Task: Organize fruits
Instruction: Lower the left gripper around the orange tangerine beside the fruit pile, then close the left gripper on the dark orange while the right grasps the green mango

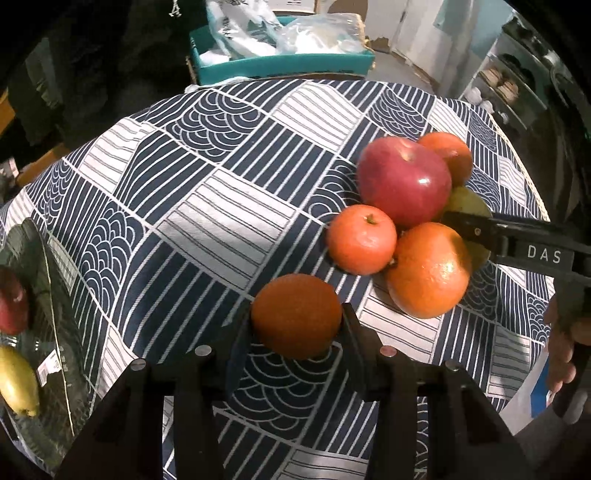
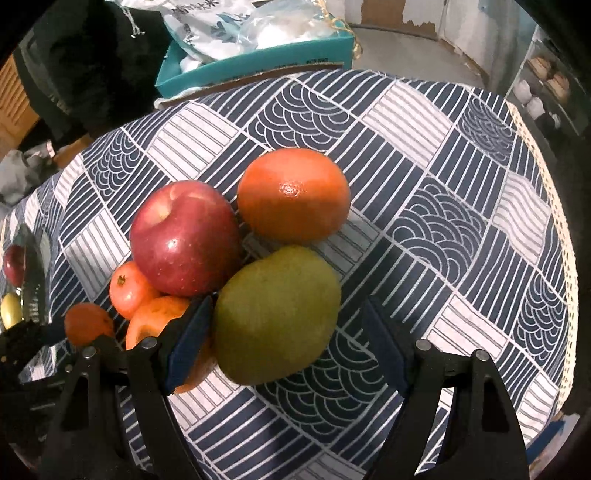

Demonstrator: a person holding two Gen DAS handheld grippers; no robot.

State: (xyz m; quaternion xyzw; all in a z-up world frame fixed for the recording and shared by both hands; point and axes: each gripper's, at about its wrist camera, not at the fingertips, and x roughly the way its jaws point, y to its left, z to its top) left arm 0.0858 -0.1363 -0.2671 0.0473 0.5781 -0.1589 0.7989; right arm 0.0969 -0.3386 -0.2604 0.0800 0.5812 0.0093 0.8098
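While left gripper [image 1: 297,325] jaws clamp an orange [image 1: 296,316], open right gripper [image 2: 291,339] jaws straddle a pear [image 2: 277,314] beside an apple [image 2: 184,236].

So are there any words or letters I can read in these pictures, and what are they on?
"DAS": white letters on the black arm of the right gripper, seen from the left wrist camera.
Black print along the side of the teal box: too small and blurred to read.
A small white label on the dark tray at the left: too blurred to read.
Printing on the plastic bags in the box: not readable.
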